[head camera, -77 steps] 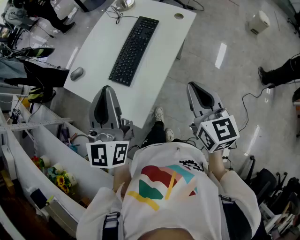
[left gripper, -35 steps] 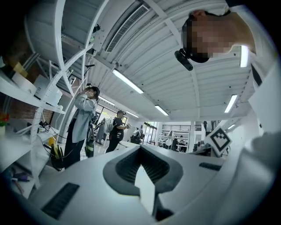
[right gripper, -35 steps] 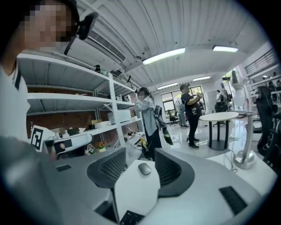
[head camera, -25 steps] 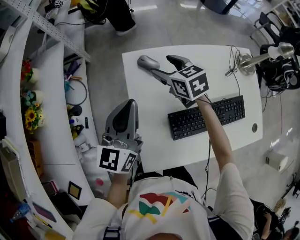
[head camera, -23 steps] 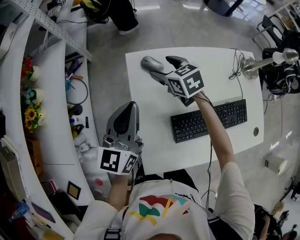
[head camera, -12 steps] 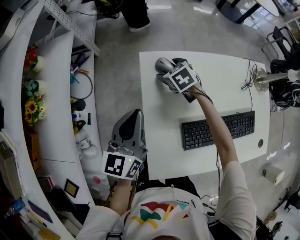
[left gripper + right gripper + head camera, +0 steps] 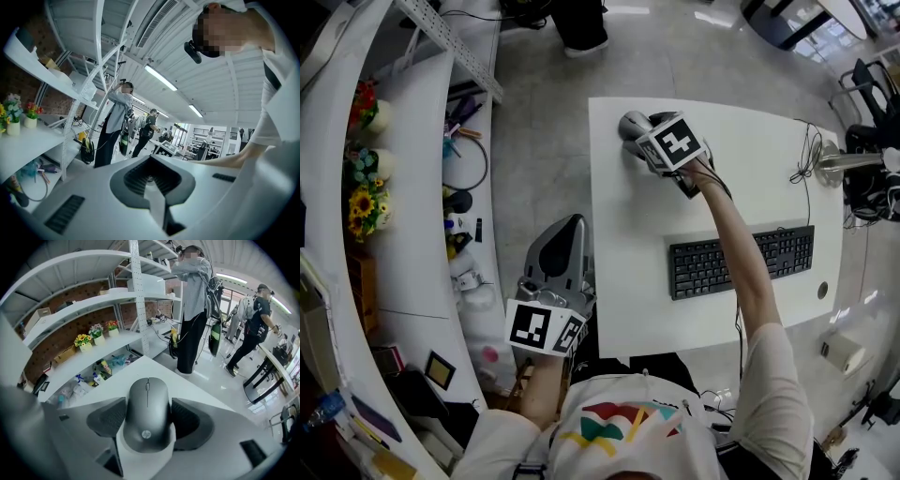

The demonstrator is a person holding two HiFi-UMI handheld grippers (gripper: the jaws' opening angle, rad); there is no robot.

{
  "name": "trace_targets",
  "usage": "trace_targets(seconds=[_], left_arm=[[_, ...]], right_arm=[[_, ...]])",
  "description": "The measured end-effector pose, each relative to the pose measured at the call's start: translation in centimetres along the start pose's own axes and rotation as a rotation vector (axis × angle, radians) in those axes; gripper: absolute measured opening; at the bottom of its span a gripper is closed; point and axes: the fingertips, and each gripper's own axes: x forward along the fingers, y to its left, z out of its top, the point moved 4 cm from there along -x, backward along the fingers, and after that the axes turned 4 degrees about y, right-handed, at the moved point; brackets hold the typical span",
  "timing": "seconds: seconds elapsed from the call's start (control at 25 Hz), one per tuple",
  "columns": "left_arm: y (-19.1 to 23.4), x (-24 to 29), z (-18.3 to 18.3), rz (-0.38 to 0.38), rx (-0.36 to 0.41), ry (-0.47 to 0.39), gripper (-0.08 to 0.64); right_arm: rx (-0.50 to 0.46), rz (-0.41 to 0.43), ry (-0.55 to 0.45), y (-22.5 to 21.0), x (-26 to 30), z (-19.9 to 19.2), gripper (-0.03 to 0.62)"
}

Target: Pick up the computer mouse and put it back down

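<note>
The grey computer mouse [image 7: 627, 122] [image 7: 146, 413] lies on the white table [image 7: 623, 281] near its far left corner. My right gripper [image 7: 637, 133] points steeply down over it. Its jaws have just been closing, and the dark pads [image 7: 107, 420] touch the mouse on both sides, so the right gripper is shut on it. The mouse still rests on the table top. My left gripper [image 7: 566, 232] [image 7: 152, 180] hovers off the table's left edge, pointing about level. It is shut, with nothing in it.
A black keyboard [image 7: 741, 261] lies on the table to the right of the mouse, and a lamp [image 7: 853, 161] stands at the table's right end. White shelves with flowers [image 7: 366, 202] and tools run along the left. People [image 7: 194, 310] stand on the floor beyond the table.
My right gripper has come down from beside the mouse onto it, with the jaws now around its sides. The left gripper has sunk a little. The mouse has not moved.
</note>
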Motion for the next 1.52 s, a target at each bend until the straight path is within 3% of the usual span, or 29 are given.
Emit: trace_targets(seconds=[0.04, 0.24, 0.52, 0.72, 1.0, 1.28, 1.52], left_arm=[[0.0, -0.1, -0.1, -0.002, 0.001, 0.000, 0.046], [0.0, -0.3, -0.1, -0.002, 0.009, -0.008, 0.046], [-0.4, -1.3, 0.3, 0.006, 0.012, -0.014, 0.046], [-0.8, -2.0, 1.6, 0.001, 0.013, -0.040, 0.046], [-4.5, -3.6, 4.7, -0.071, 0.034, -0.073, 0.046], [-9.2, -4.5, 7.7, -0.176, 0.063, -0.120, 0.046], [-14.6, -4.7, 8.6, -0.303, 0.098, -0.118, 0.046]], right_arm=[[-0.003, -0.002, 0.009, 0.2, 0.0, 0.0, 0.307], [0.003, -0.018, 0.029, 0.6, 0.4, 0.2, 0.304], [0.086, -0.039, -0.047, 0.4, -0.7, 0.7, 0.302], [0.148, -0.034, -0.178, 1.0, -5.5, 2.5, 0.302], [0.192, -0.056, -0.426, 4.8, -18.2, 2.8, 0.302], [0.258, -0.132, -0.613, 9.3, -30.8, -2.0, 0.302], [0.390, -0.211, -0.742, 14.5, -36.1, -10.3, 0.302]])
